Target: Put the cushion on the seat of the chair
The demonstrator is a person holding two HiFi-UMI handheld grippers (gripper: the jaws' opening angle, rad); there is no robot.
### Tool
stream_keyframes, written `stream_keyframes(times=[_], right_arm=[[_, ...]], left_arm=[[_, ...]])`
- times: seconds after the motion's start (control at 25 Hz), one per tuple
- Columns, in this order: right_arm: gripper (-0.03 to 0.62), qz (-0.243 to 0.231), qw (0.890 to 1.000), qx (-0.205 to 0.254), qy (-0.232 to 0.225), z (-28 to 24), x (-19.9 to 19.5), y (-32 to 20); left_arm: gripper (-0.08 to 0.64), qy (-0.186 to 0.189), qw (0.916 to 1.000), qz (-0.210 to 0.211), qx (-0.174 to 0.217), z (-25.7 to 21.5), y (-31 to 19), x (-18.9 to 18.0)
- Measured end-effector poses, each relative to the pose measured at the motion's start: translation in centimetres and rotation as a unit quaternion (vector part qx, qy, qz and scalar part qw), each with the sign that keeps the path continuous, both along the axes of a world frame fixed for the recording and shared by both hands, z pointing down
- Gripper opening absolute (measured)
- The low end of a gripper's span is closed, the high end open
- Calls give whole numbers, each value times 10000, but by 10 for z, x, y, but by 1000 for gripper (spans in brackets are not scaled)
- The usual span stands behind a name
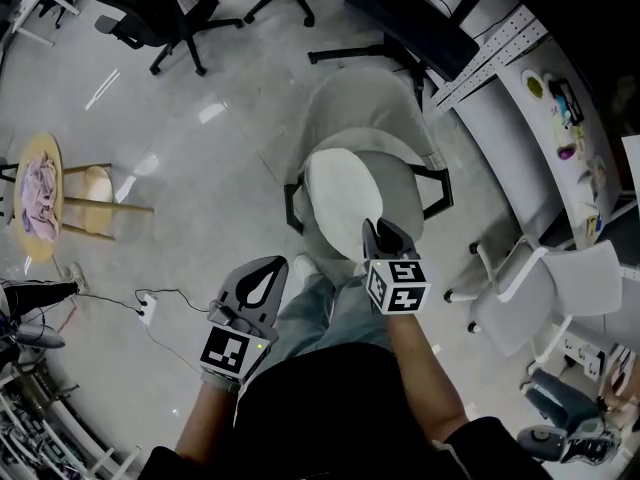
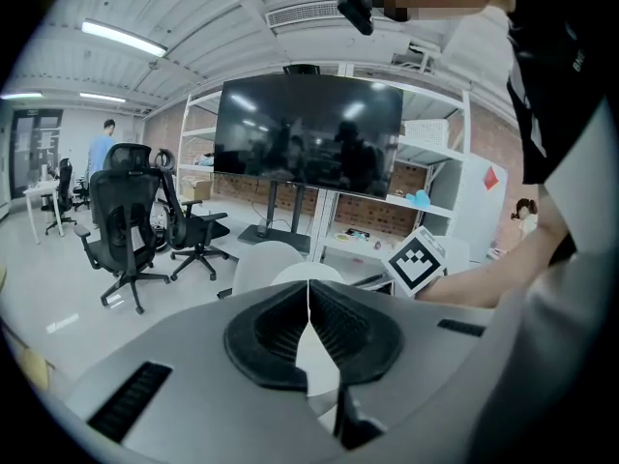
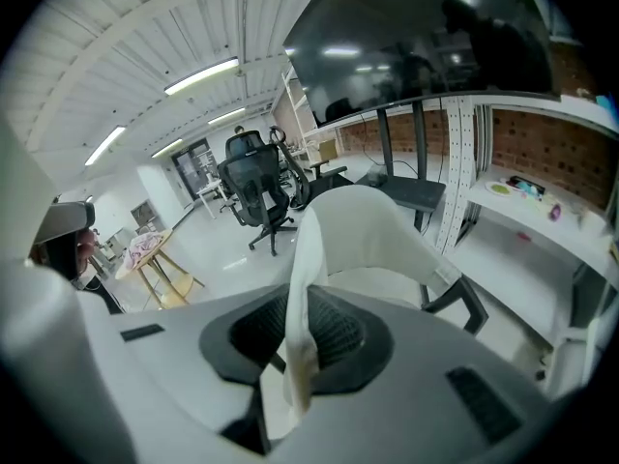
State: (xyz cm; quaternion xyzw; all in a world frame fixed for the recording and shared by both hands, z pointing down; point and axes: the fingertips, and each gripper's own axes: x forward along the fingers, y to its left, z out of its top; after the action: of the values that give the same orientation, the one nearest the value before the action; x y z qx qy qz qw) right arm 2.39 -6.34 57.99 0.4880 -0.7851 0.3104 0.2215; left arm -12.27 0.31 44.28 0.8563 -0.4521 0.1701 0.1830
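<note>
A light grey armchair (image 1: 385,118) stands on the floor in front of me. A white oval cushion (image 1: 340,193) hangs tilted over its seat (image 1: 400,193). My right gripper (image 1: 373,232) is shut on the cushion's near edge. In the right gripper view the cushion (image 3: 308,259) runs edge-on between the jaws of that gripper (image 3: 300,307), with the chair (image 3: 372,225) behind it. My left gripper (image 1: 266,266) stays left of the chair, over the person's knee, shut and empty. In the left gripper view its jaws (image 2: 309,288) meet at the tips, and the chair (image 2: 266,259) shows beyond.
Black office chairs (image 1: 160,13) stand at the far left. A wooden stool with pink cloth (image 1: 40,183) is at the left. A power strip and cable (image 1: 147,308) lie on the floor. A white chair (image 1: 545,293) and shelving (image 1: 500,43) are to the right.
</note>
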Motion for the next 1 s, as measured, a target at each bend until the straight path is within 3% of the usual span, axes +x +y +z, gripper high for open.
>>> stream_keyframes(times=[0.52, 1.0], right_arm=[[60, 365, 9933, -877, -664, 53, -27, 16], [63, 373, 9962, -776, -99, 70, 2, -7]], left_arm=[[14, -21, 9999, -132, -42, 5, 8, -22], [14, -56, 9994, -322, -111, 7, 8, -16]])
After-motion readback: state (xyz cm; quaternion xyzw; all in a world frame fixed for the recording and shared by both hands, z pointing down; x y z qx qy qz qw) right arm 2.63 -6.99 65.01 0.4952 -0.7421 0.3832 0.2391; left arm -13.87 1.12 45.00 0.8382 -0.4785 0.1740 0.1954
